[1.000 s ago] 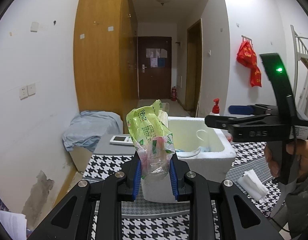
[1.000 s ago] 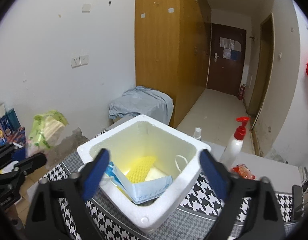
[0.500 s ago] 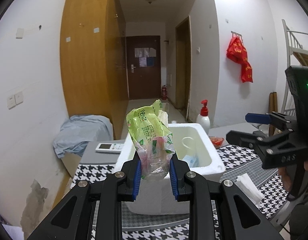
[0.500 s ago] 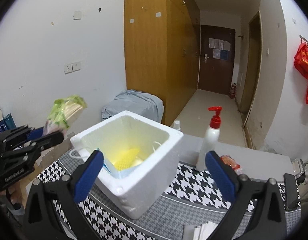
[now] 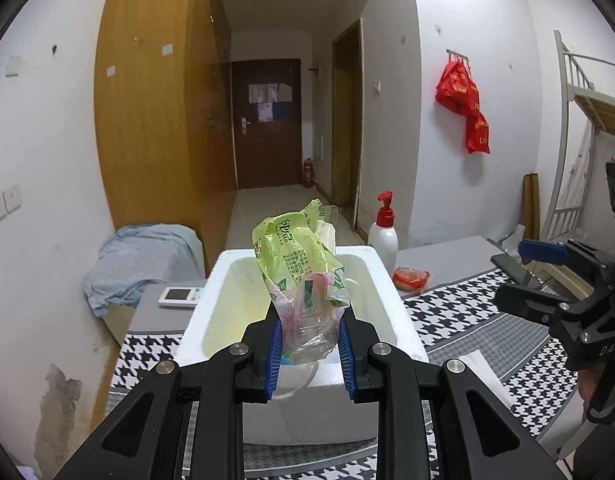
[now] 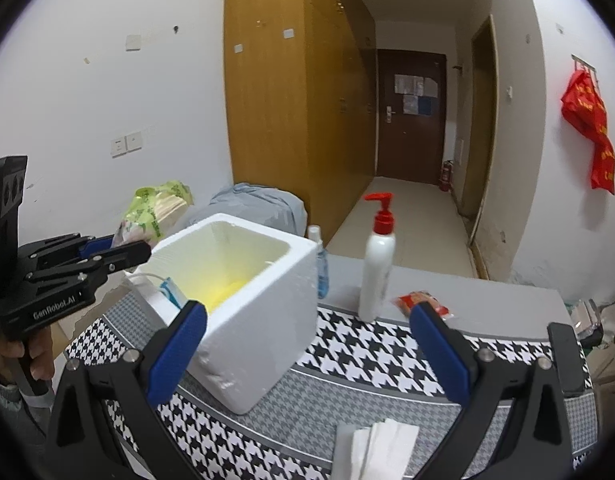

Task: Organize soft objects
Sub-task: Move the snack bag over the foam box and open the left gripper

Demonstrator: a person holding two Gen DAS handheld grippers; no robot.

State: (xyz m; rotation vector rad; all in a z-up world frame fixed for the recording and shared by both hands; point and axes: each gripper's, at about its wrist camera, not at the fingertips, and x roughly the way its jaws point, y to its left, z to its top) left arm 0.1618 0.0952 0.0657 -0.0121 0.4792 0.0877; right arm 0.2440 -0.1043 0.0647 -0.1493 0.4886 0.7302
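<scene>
Checkered tablecloth (image 6: pixel 371 360) under a white foam box (image 5: pixel 299 344). Left gripper (image 5: pixel 309 346) clamped on green tissue pack (image 5: pixel 297 264), long axis tilted up and away, poised at the box's near rim, opening just ahead and below. Right gripper (image 6: pixel 307 344) spread wide, empty, farther off. Pump bottle (image 6: pixel 377 260) and red packet (image 6: pixel 421 302) beside, no obstruction.

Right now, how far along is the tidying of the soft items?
Done: a blue face mask already sits in the foam box. In hand: the left tool grips a green tissue pack over the box. Left: white tissues lie on the table; the right tool is open.
</scene>
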